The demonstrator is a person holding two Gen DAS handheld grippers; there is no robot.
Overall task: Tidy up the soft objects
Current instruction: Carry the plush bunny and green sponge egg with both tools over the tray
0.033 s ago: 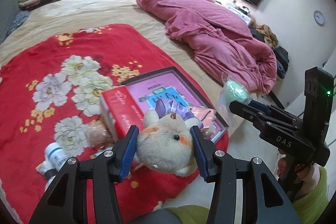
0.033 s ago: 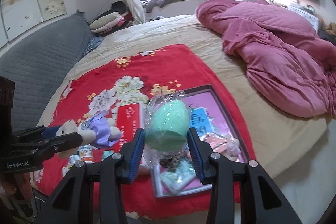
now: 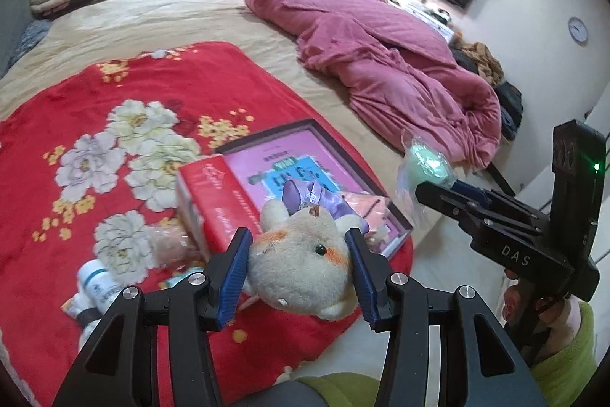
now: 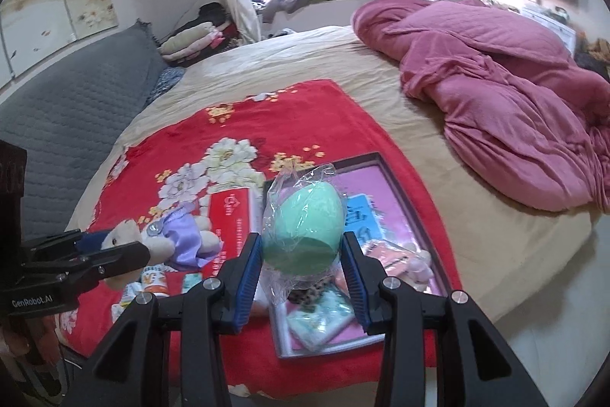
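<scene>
the left hand-held gripper is clamped on a cream plush bear, its blue pads pressing the toy's head from both sides, and holds it in the air above the near edge of the bed; the bear's purple satin dress points away from the camera. the right hand-held gripper is closed on a mint-green egg-shaped sponge wrapped in a clear plastic bag, also lifted off the bed, over the near end of a dark-framed tray. the tray lies on a red floral blanket spread at the bed's near edge and has small packets and soft items in it at its near end. a red box rests against the tray's left side, with a white bottle near the blanket's near-left corner. a crumpled pink quilt lies along the bed's right edge. a hand in a green sleeve grips the right tool's handle.
</scene>
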